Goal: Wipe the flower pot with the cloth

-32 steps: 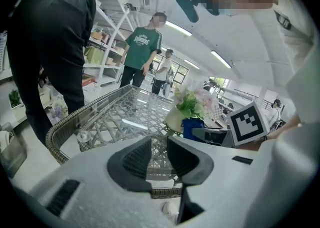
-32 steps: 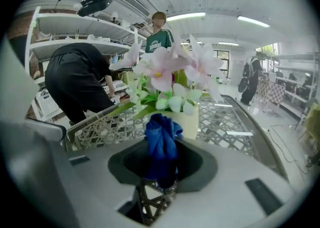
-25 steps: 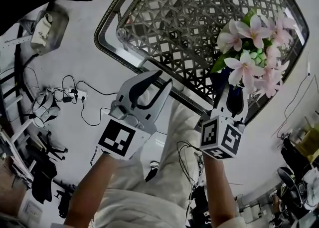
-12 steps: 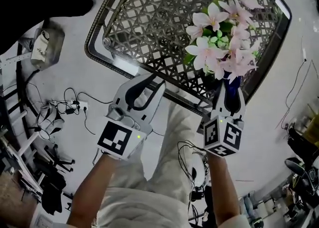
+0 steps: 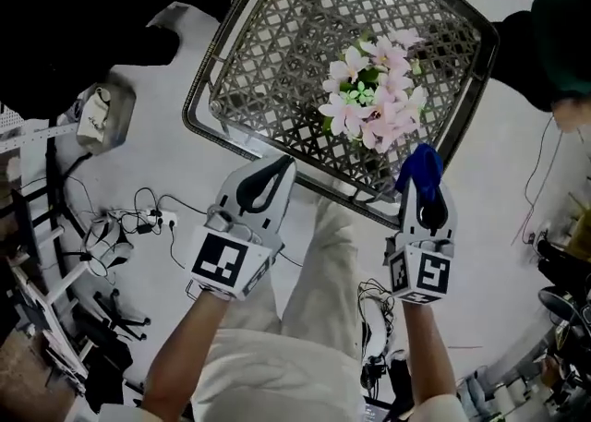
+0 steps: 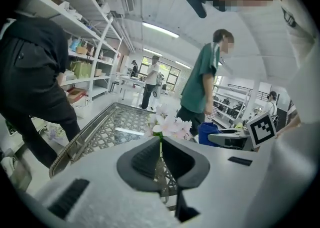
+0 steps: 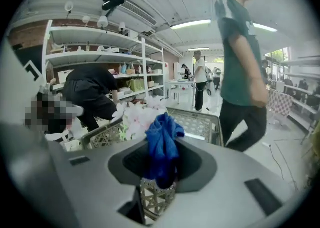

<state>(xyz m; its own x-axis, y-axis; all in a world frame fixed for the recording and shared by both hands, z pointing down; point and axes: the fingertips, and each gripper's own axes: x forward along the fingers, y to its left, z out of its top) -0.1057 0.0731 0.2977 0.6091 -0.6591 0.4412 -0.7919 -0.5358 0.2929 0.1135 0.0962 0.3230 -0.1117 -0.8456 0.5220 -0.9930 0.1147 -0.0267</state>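
The right hand-held gripper (image 5: pixel 420 180) and its cloth (image 5: pixel 422 163) have pulled clear of the flowers (image 5: pixel 372 92), back to the surface's (image 5: pixel 277 51) near edge; a person in black (image 5: pixel 92 14) and another in green (image 5: pixel 563 37) have appeared beside it.

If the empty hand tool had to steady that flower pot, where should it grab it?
Probably low, on the pot's body under the flowers, coming in level from the near edge of the table. The blooms spread over the top and hide the pot from above, so reaching down would crush them. The left gripper is shut and must open first.
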